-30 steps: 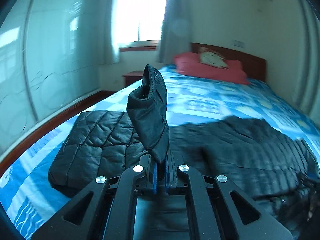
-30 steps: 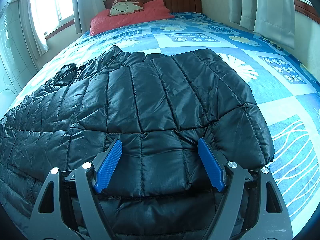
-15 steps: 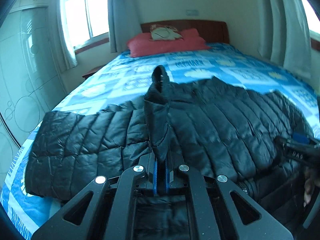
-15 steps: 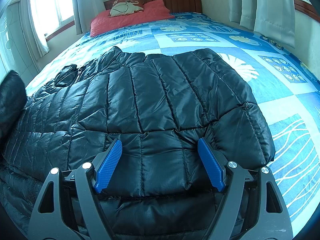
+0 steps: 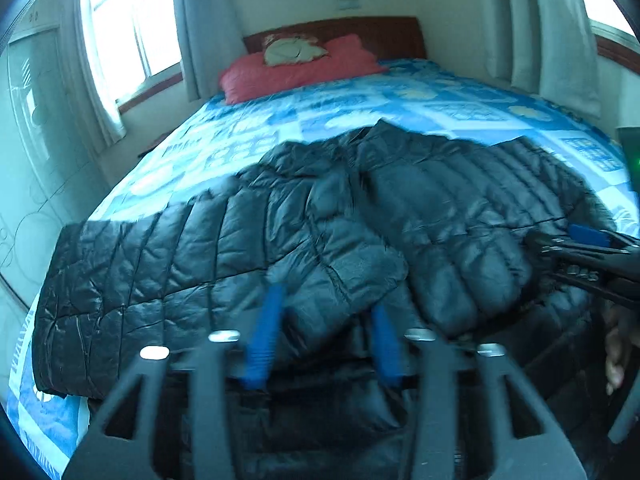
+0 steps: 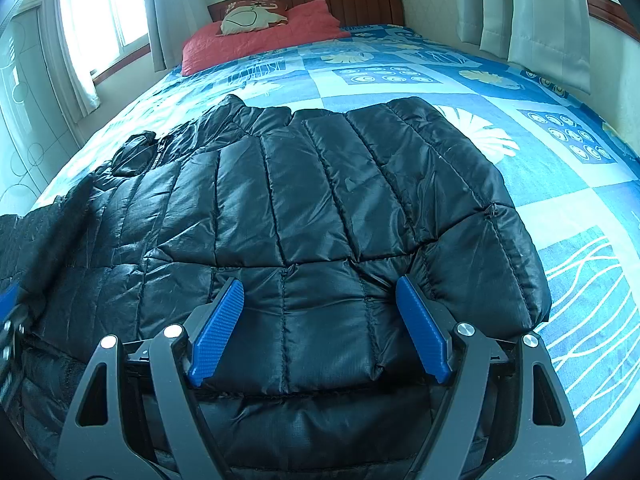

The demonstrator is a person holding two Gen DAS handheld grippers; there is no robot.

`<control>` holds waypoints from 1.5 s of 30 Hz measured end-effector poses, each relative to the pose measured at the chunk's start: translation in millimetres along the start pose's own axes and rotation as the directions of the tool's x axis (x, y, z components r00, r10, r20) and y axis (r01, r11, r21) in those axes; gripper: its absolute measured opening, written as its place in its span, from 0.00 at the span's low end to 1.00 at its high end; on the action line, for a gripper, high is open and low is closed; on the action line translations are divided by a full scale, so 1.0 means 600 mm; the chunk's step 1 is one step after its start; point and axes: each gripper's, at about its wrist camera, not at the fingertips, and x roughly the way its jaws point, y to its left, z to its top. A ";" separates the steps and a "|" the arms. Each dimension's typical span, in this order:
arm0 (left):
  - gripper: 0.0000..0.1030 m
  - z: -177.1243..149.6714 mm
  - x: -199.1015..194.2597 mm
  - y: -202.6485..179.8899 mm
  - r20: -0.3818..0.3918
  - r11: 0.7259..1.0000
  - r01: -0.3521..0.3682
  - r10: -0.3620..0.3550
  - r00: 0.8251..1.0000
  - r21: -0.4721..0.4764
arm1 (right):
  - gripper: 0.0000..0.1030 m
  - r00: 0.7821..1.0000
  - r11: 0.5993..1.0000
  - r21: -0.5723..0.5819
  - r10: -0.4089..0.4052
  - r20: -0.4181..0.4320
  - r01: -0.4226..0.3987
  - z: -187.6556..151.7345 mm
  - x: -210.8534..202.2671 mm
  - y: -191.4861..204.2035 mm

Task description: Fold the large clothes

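A black quilted puffer jacket (image 5: 440, 216) lies spread across the blue patterned bed; it also fills the right wrist view (image 6: 320, 208). Its sleeve (image 5: 340, 256) lies folded across the jacket's body, the cuff just beyond my left gripper (image 5: 328, 304), which is open with nothing between its blue pads. My right gripper (image 6: 320, 292) is open and hovers low over the jacket's near part, holding nothing. The right gripper also shows at the right edge of the left wrist view (image 5: 588, 240).
The bed (image 6: 460, 80) has a blue patterned cover, a red pillow (image 6: 272, 32) and a wooden headboard at the far end. Curtained windows stand on both sides (image 6: 532, 12). A glass wardrobe door (image 5: 36, 128) is at the left.
My left gripper swung right over the jacket with the sleeve, then opened and let it go; the sleeve now lies across the body. The right gripper has stayed still and open.
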 end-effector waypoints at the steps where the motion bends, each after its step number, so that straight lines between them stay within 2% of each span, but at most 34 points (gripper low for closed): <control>1: 0.66 0.001 -0.006 -0.006 0.015 1.000 -0.002 0.002 1.000 0.009 | 0.76 1.000 1.000 0.001 0.002 0.001 -0.002 0.001 0.000 0.001; 4: 0.67 0.001 -0.035 -0.011 0.050 0.999 0.004 -0.006 0.999 0.033 | 0.76 1.000 1.000 0.002 0.004 -0.001 -0.004 0.005 -0.004 0.003; 7: 0.67 -0.003 -0.064 0.008 0.066 1.000 0.015 -0.016 0.998 0.018 | 0.76 0.999 1.000 0.024 0.004 0.032 -0.005 0.013 -0.031 0.011; 9: 0.67 -0.010 -0.083 0.034 0.080 1.000 0.005 -0.004 0.997 -0.009 | 0.76 0.997 0.998 0.047 0.044 0.055 -0.046 0.019 -0.052 0.023; 12: 0.67 -0.027 -0.103 0.086 0.082 0.996 -0.032 0.039 0.996 -0.082 | 0.76 0.986 0.986 0.051 0.157 0.057 -0.160 0.033 -0.072 0.080; 16: 0.67 -0.060 -0.119 0.155 0.070 0.981 -0.117 0.129 0.989 -0.158 | 0.76 0.960 0.960 0.024 0.281 -0.014 -0.281 0.044 -0.057 0.172; 18: 0.67 -0.075 -0.120 0.183 0.050 0.972 -0.151 0.163 0.985 -0.179 | 0.76 0.951 0.953 -0.004 0.301 -0.069 -0.302 0.041 -0.032 0.225; 20: 0.67 -0.088 -0.120 0.215 0.029 0.961 -0.184 0.194 0.981 -0.206 | 0.75 0.949 0.955 -0.029 0.288 -0.128 -0.294 0.033 0.002 0.268; 23: 0.67 -0.098 -0.129 0.254 0.017 0.946 -0.217 0.227 0.974 -0.243 | 0.31 0.946 0.953 -0.066 0.282 -0.159 -0.295 0.023 0.022 0.303; 24: 0.67 -0.099 -0.132 0.265 0.019 0.942 -0.222 0.234 0.972 -0.253 | 0.21 0.949 0.953 -0.078 0.281 -0.143 -0.294 0.024 0.016 0.305; 25: 0.67 -0.099 -0.137 0.276 0.023 0.937 -0.227 0.242 0.970 -0.266 | 0.17 0.939 0.941 -0.080 0.318 -0.129 -0.330 0.030 0.006 0.306; 31: 0.67 -0.087 -0.150 0.322 0.058 0.914 -0.209 0.244 0.968 -0.348 | 0.16 0.964 0.960 -0.098 0.266 0.004 -0.264 0.074 -0.062 0.229; 35: 0.68 -0.069 -0.138 0.322 0.065 0.911 -0.187 0.226 0.972 -0.366 | 0.16 0.988 0.986 -0.090 0.144 0.057 -0.139 0.099 -0.081 0.137; 37: 0.68 -0.056 -0.127 0.311 0.066 0.916 -0.172 0.209 0.976 -0.363 | 0.16 0.994 0.993 -0.068 0.098 0.044 -0.095 0.106 -0.071 0.090; 42: 0.68 -0.025 -0.087 0.275 0.064 0.936 -0.159 0.188 0.980 -0.313 | 0.17 0.999 0.999 -0.019 0.044 -0.024 -0.044 0.091 -0.027 0.009; 45: 0.68 -0.014 -0.042 0.259 0.025 0.945 -0.191 0.205 0.978 -0.266 | 0.20 0.996 1.000 -0.002 0.030 -0.081 -0.030 0.060 0.004 -0.030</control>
